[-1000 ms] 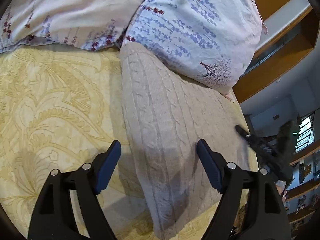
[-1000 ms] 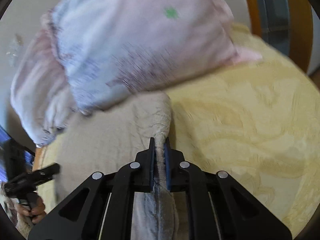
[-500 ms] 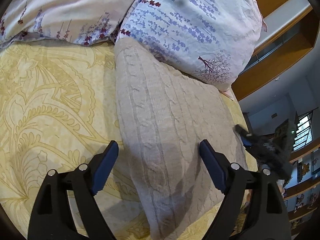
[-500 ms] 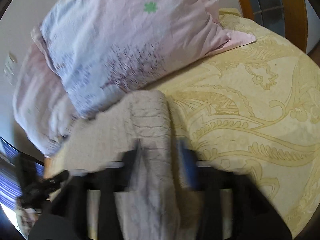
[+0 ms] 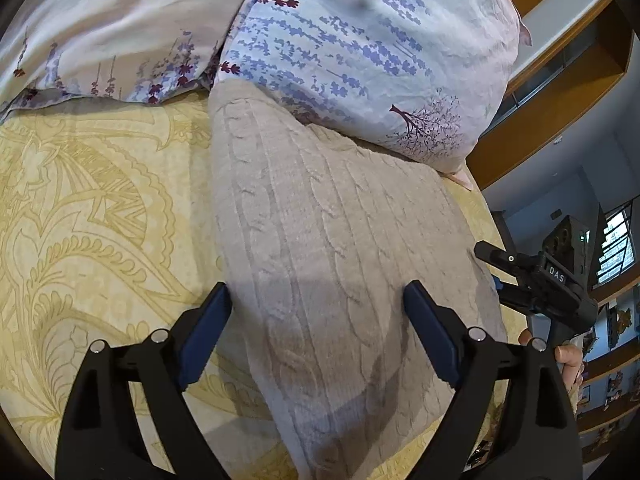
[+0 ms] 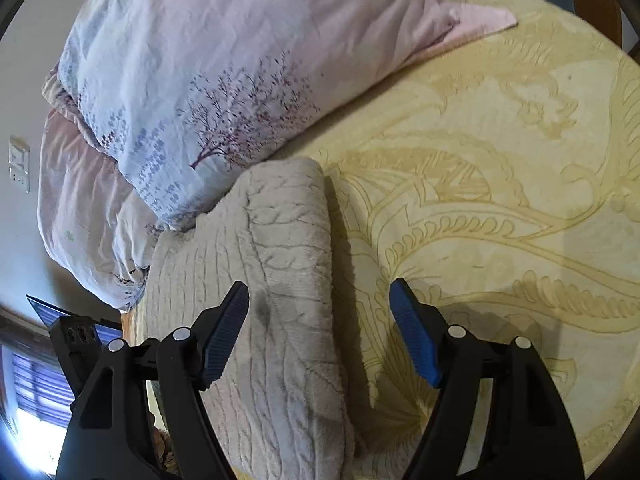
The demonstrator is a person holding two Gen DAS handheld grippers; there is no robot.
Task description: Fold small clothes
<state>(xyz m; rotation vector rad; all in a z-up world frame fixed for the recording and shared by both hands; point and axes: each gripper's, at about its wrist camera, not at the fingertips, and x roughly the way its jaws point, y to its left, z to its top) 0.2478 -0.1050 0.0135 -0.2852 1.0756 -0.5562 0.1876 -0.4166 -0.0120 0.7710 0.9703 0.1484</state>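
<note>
Left gripper (image 5: 316,328) and right gripper (image 6: 320,326): jaws wide and opening, gripping nothing, hovering over the folded beige sweater (image 5: 332,248). Sweater lies flat on the yellow bedspread (image 5: 92,216), its far end against the floral pillow (image 5: 360,52).

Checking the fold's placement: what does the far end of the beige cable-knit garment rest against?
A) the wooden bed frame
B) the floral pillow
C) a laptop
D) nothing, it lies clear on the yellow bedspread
B: the knit garment runs up to the floral pillow, its far edge tucked under it.
</note>
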